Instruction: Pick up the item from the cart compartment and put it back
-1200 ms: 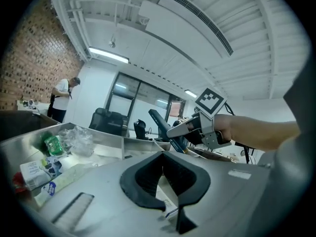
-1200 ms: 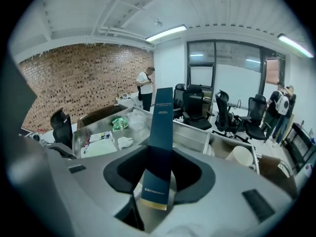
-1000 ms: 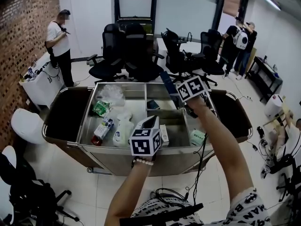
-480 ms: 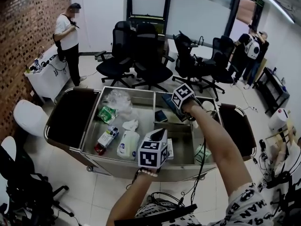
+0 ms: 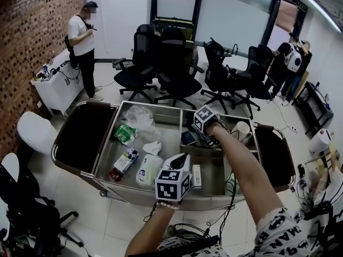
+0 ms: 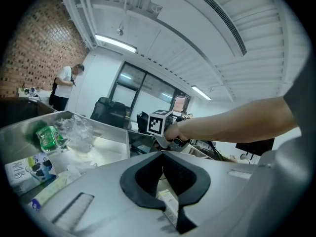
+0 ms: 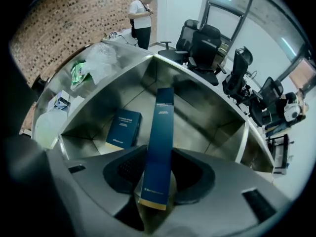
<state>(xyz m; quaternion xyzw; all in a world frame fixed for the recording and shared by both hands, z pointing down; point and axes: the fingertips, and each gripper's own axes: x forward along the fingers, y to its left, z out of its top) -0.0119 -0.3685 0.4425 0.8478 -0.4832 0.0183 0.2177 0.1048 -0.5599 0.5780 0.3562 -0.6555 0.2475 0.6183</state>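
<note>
Right gripper view: right gripper [image 7: 159, 177] jaws clamped on long blue box [image 7: 163, 127], near its lower end; most of box reaches ahead of jaws, over cart compartment [image 7: 197, 100]. Smaller blue box [image 7: 123, 128] lies flat ahead-left of jaws. Probably light, stiff carton, smooth, crushable: grip flat sides, moderate squeeze. Left gripper [image 6: 163, 177] jaws together, nothing between

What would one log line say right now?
right gripper: shut on long blue box | above cart compartment | left gripper: shut, empty
</note>
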